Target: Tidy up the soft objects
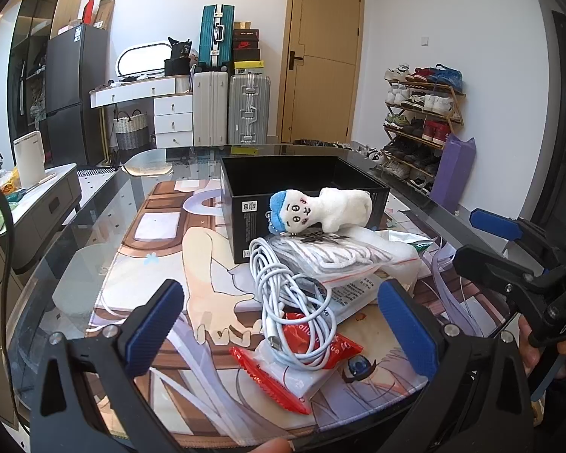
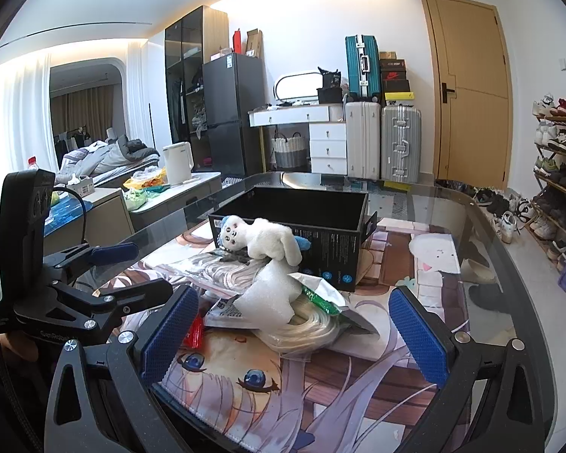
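Left wrist view shows the left gripper (image 1: 283,324) with its two blue fingers spread wide and holding nothing. It hangs just above a coiled white cable (image 1: 286,294) that lies on a red and white packet (image 1: 302,362). Behind the cable, a small plush toy (image 1: 320,209) lies on its side on top of the pile, just beside the front wall of the black box (image 1: 245,222), which stands open on the printed mat (image 1: 151,264). The right gripper (image 2: 292,334) is also spread and empty; its own camera sees a crumpled sheet of white foam (image 2: 271,294) and a bag of pale hair (image 2: 305,334) near its fingers.

The plush toy looks very light and soft, so it should squash easily under the pads and not slip much. The thick white body seems the best place to pinch, not the small blue cap. The cable is light too but springy; a grip across the whole bundle would probably keep the loops together, while one loop alone may let the rest uncoil. The plastic packets look smooth and may slide, and the foam is likely to be too light to resist any push.
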Demonstrator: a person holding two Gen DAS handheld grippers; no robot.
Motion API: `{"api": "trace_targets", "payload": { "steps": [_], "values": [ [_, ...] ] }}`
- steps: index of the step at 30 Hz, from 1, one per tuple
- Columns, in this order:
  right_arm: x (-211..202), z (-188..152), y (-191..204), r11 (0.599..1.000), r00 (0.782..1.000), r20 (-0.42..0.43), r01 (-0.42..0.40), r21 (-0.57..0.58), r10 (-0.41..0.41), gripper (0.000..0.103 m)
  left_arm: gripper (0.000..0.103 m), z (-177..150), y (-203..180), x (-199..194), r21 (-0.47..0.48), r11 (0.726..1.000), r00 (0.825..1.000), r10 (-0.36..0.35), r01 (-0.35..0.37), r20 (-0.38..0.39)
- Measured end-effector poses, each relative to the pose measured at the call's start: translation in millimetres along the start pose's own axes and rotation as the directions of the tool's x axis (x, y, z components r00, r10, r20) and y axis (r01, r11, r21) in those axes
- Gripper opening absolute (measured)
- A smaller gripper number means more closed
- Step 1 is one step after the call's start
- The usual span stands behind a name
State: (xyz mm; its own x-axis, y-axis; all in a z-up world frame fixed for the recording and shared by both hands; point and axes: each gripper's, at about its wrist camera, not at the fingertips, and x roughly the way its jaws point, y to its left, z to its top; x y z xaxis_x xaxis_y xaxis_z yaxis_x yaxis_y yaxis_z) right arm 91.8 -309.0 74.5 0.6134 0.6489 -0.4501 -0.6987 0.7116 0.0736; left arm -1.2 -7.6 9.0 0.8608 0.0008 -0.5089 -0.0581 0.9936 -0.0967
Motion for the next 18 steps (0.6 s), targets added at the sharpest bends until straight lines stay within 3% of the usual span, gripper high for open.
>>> {"api": "trace_targets", "payload": {
  "steps": [18],
  "values": [
    [-1.5,-1.9,-2.8,1.0,1.0,-0.015,0.003,0.006,-0.002,0.103,0.103,0.6,4.4,0.4,0.001,1.0,1.0,-0.004,0.004,-0.003]
  ]
}}
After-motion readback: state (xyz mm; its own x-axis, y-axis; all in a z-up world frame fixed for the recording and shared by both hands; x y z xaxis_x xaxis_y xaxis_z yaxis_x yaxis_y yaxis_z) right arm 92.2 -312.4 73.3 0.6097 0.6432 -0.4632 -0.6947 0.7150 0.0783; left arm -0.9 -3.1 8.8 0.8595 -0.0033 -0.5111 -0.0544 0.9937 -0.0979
